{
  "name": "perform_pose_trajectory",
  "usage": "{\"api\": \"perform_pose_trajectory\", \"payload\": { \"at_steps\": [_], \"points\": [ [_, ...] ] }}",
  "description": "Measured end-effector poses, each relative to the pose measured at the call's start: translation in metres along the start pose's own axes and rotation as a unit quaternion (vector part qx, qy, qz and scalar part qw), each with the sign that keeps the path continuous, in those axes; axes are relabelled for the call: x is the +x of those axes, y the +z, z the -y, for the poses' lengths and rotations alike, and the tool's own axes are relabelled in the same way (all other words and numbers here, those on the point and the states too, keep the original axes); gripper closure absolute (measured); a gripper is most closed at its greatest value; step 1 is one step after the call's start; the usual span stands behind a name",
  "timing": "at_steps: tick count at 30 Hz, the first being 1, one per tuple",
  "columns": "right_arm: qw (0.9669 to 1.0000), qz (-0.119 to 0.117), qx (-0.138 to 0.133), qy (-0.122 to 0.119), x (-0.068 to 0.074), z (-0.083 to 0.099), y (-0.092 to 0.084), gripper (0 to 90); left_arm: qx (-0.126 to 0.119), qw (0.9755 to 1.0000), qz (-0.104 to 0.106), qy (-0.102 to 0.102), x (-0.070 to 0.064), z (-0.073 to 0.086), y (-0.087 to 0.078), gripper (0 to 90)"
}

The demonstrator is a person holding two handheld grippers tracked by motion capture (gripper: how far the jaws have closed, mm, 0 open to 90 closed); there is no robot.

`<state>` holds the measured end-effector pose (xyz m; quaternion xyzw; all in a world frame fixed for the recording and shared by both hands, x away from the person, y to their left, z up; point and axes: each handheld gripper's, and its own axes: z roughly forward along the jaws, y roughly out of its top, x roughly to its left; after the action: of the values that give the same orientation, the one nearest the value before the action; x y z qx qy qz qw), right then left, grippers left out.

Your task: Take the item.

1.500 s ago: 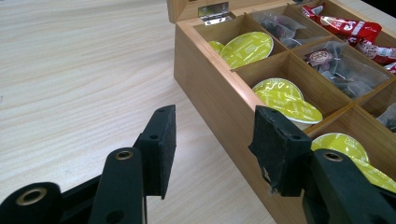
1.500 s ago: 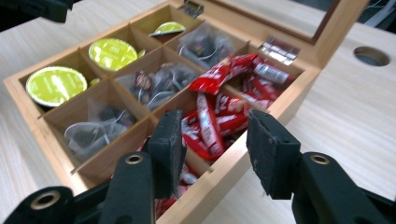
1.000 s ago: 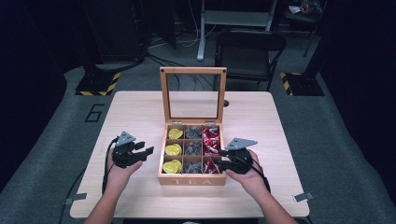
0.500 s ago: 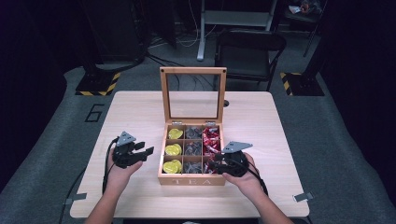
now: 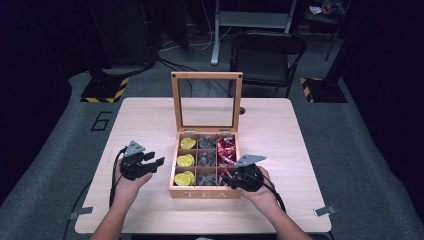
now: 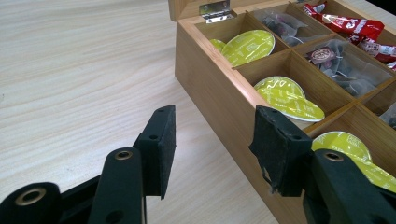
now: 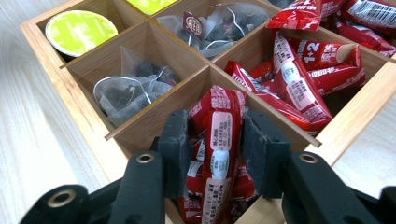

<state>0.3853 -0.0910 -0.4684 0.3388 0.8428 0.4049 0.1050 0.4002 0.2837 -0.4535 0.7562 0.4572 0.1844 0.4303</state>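
**Risk: sachet slip or snag on lift from near-right cell**

Right tool (image 7: 215, 140) down in near-right compartment of the wooden tea box (image 5: 172, 170), jaws just been closing, pads now flanking one red sachet (image 7: 219, 135) standing on end among others. Pads look in contact on both flat faces, so read as clamped on it; grip sits low on a glossy wrapper.

Failure modes, judged from here:
- Slick foil plus narrow pinch: could slide out on lift.
- Neighbouring red sachets (image 7: 299, 79) packed tight against it: may drag up too and spill onto the surface (image 5: 280, 125).
- Jaws close to the wooden divider (image 7: 154, 116): tilted pull could hook the partition and shift or tip the box.
- Open glass lid (image 5: 206, 102) standing upright at far side: jolt to box could drop it.

Left tool (image 6: 212, 140) partly open, nothing between pads, hovering just left of box wall over the surface, beside the green capsules (image 6: 285, 95). Not bracing the box, so nothing resisting a tug.
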Motion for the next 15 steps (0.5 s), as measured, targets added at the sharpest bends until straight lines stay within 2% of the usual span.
{"api": "perform_pose_trajectory", "payload": {
  "at_steps": [9, 13, 15],
  "points": [
    [1.0, -0.005, -0.003, -0.001, 0.0003, 0.0008, -0.0011, 69.8, 0.001, 1.0, -0.002, -0.001, -0.0004, 0.0, 0.0002, 49.4],
    [0.9999, -0.008, -0.007, -0.007, 0.0009, 0.0002, -0.0035, 72.6, 0.002, 1.0, -0.003, 0.004, 0.0007, -0.0002, 0.0001, 49.2],
    [0.9999, -0.009, -0.008, -0.011, 0.0026, 0.0, -0.0048, 73.3, 0.002, 1.0, -0.001, 0.0, 0.0003, 0.0001, 0.0004, 49.2]
  ]
}}
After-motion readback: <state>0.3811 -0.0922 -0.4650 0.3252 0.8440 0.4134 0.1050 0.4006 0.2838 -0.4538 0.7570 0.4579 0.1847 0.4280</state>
